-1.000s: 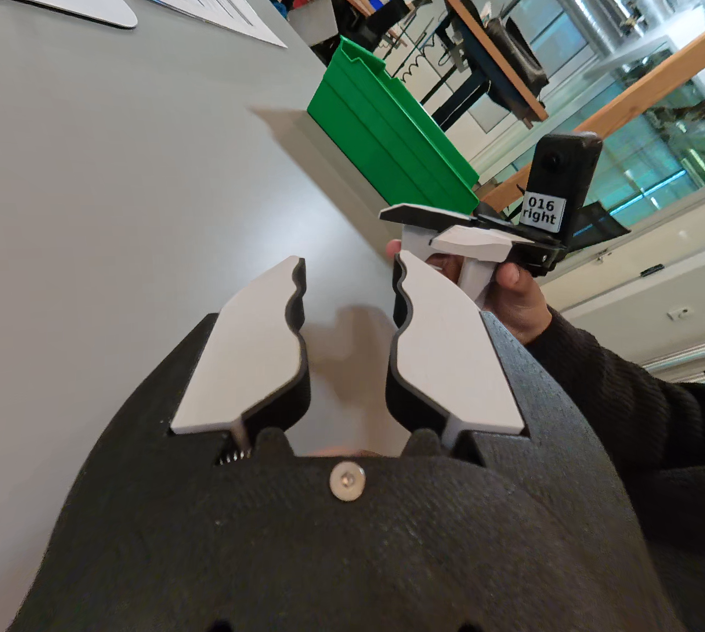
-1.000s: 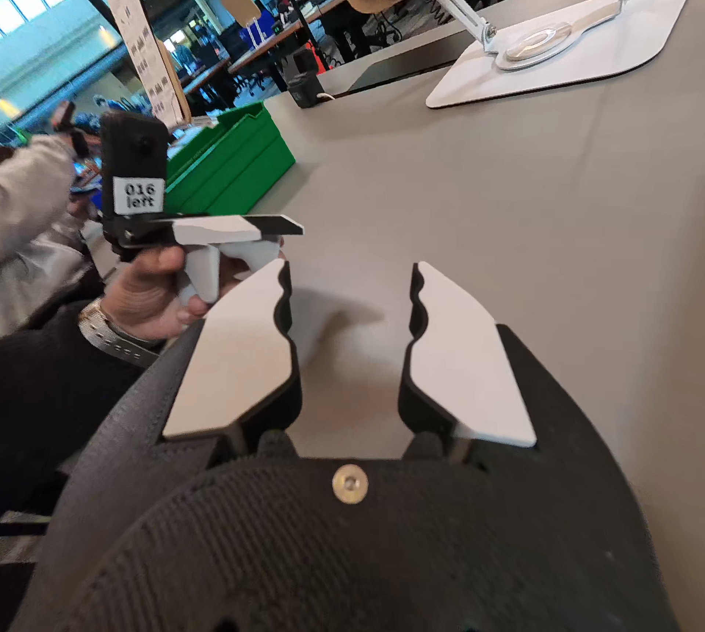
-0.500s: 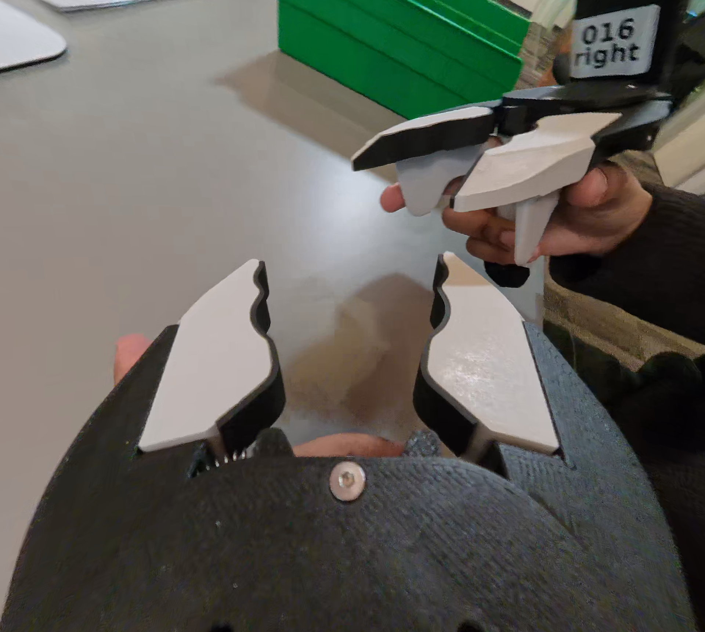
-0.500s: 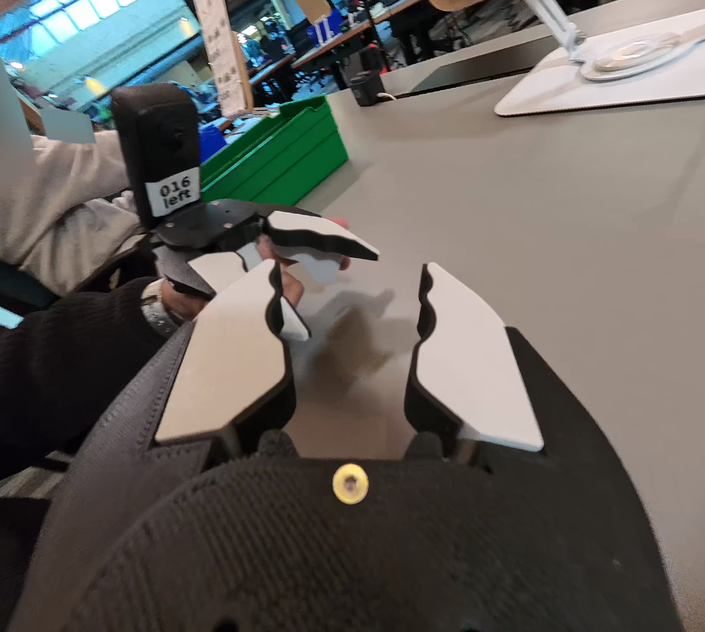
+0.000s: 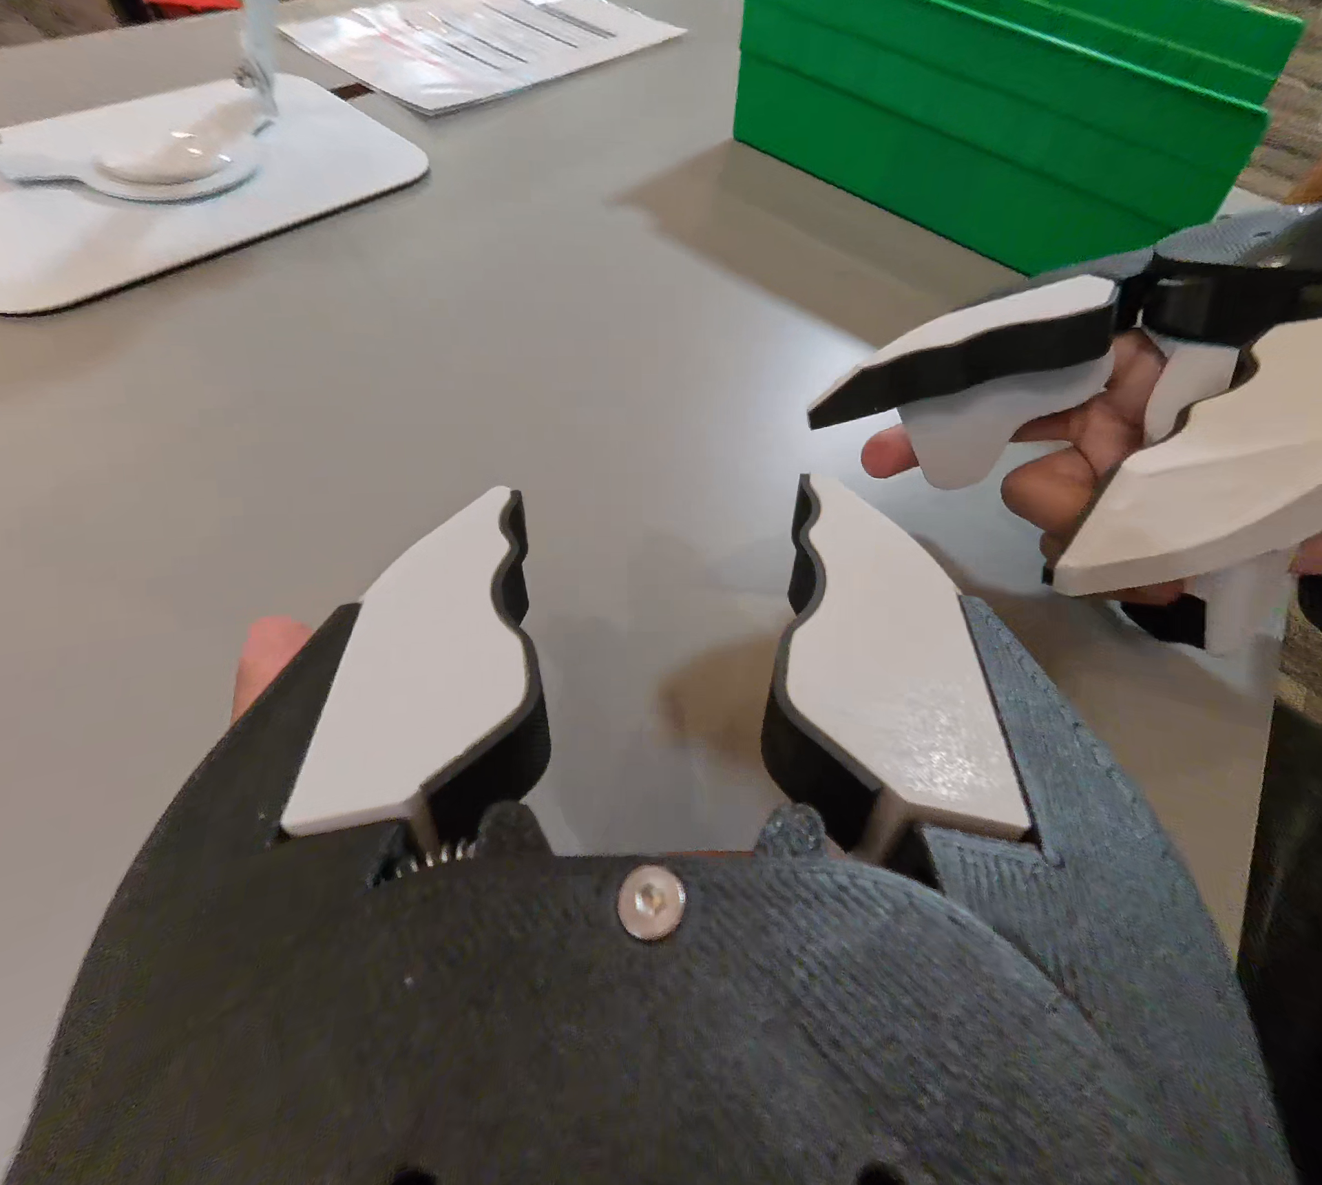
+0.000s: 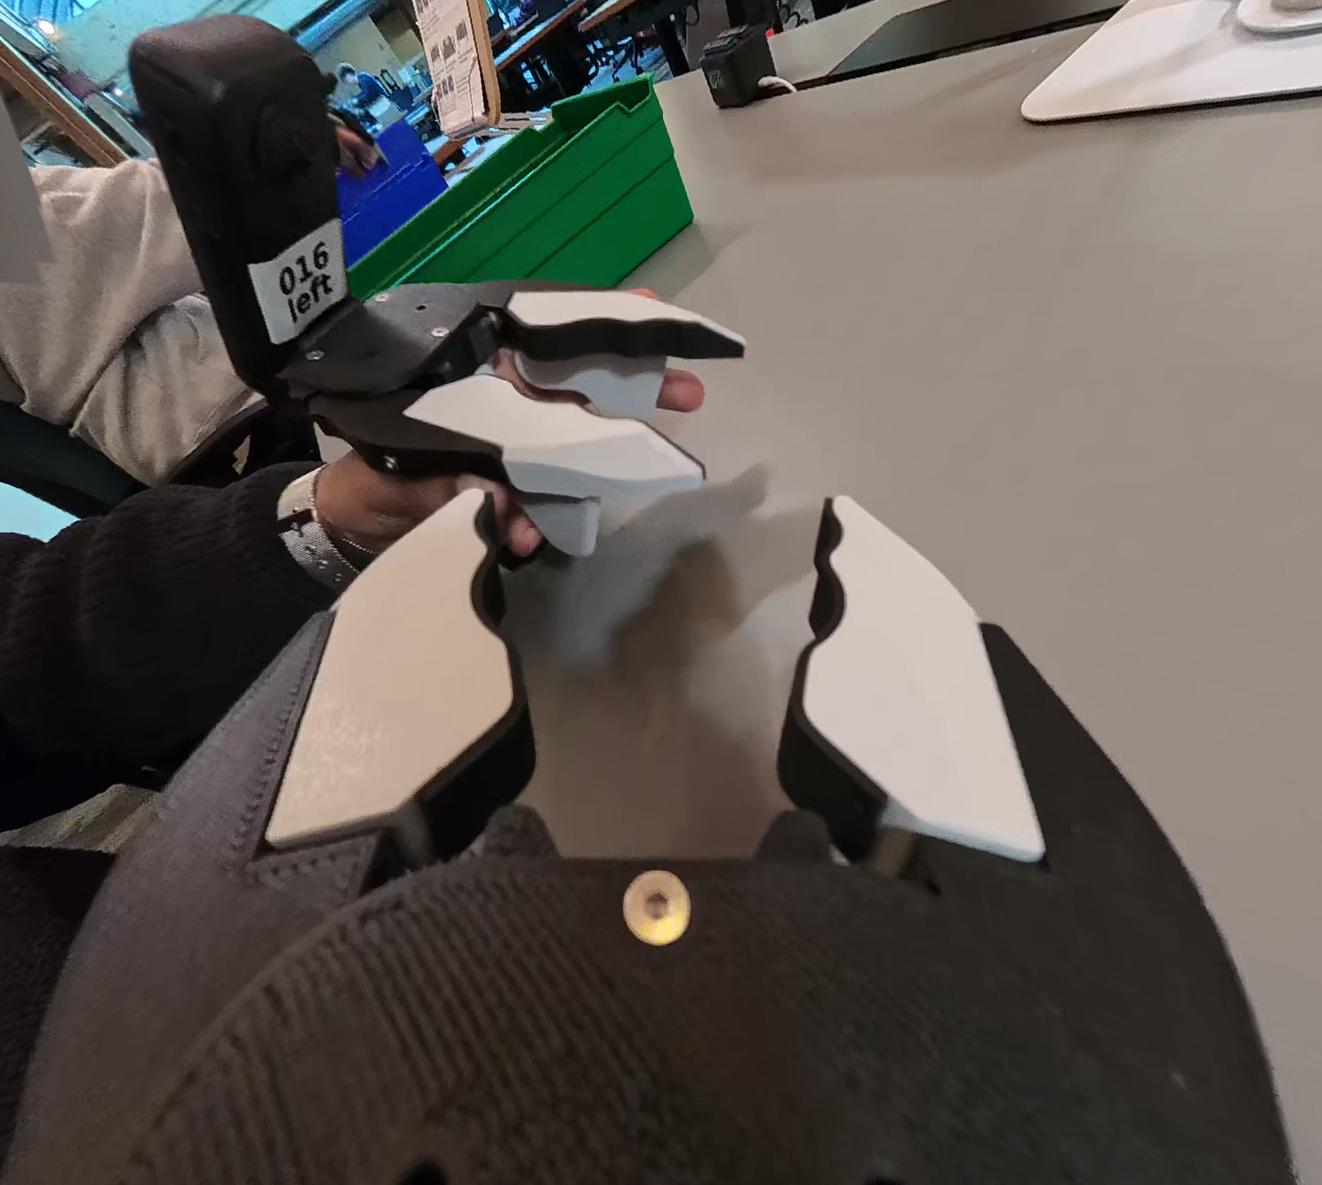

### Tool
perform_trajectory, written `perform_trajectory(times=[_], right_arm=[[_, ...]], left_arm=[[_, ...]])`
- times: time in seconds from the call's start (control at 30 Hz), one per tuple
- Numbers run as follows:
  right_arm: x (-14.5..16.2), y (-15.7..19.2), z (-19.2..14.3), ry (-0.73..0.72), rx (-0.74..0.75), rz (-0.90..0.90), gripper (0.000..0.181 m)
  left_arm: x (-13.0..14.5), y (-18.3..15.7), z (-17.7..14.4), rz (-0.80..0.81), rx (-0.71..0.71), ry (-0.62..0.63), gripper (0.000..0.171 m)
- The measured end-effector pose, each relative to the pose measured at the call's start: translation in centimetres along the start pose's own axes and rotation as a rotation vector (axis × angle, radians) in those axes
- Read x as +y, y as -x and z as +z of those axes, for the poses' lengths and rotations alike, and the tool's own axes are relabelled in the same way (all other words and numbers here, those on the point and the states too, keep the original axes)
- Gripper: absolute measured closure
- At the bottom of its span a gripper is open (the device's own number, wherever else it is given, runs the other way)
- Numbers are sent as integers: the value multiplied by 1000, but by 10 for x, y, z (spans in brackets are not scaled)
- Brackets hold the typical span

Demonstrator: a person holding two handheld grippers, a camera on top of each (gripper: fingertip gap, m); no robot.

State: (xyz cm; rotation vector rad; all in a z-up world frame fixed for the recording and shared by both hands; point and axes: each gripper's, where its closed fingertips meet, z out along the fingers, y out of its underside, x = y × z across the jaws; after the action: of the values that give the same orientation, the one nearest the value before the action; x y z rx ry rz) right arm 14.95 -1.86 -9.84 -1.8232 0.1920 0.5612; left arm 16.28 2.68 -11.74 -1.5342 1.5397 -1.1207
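My left gripper (image 5: 658,492) is open and empty, held just above the bare grey table (image 5: 358,399). My right gripper (image 6: 654,503) is also open and empty above the same table (image 6: 1001,328). The two are close together. The right gripper shows at the right of the left wrist view (image 5: 930,492), held in a hand with a dark sleeve. The left gripper shows at the left of the right wrist view (image 6: 719,410), its jaws apart, with a black camera block on top. A stack of green plastic bins (image 5: 1001,149) stands beyond both and also shows in the right wrist view (image 6: 558,206).
A white stand base (image 5: 179,206) with an upright arm lies far left, and shows far right in the right wrist view (image 6: 1180,49). A laminated sheet (image 5: 486,42) lies behind it. A small black device (image 6: 737,67) sits at the back edge. A person's light sleeve (image 6: 93,306) is beside the table.
The left gripper has swung from a tilted pose to level and its jaws have opened wider. The right gripper stays open. Each gripper now sits closer in the other's view.
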Motion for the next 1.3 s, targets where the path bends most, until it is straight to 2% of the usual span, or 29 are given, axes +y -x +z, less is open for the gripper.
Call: perform_trajectory(times=[0.13, 0.27, 0.4, 0.53, 0.6, 0.77, 0.8, 0.87, 0.97, 1.3], right_arm=[[-4, -2, -2, -26, 18, 1, 93], [-7, -6, -3, -41, 39, 4, 84], [-10, -10, -4, -59, 76, -18, 77], [-12, -11, -4, -69, 92, -31, 76], [-13, -12, -5, -75, 101, -49, 77], [-16, -12, -7, -95, 122, -80, 81], [-17, -12, -7, -98, 125, -82, 82], [-18, -13, -8, -108, 129, -79, 84], [-19, -15, -8, -115, 132, -68, 87], [-15, -18, -7, -93, 150, -66, 93]], left_arm=[[0, 6, -1, -16, -33, 2, 95], [-1, 21, -2, 7, -154, -12, 80], [-12, 30, -10, 80, -262, -65, 79], [-20, 45, -20, 114, -426, -125, 110], [-21, 45, -21, 133, -446, -125, 113], [-28, 37, -25, 166, -417, -183, 126], [-30, 34, -26, 174, -402, -197, 133], [-32, 27, -26, 179, -349, -216, 156], [-32, 20, -25, 159, -283, -229, 170], [-32, 18, -26, 112, -238, -234, 171]])
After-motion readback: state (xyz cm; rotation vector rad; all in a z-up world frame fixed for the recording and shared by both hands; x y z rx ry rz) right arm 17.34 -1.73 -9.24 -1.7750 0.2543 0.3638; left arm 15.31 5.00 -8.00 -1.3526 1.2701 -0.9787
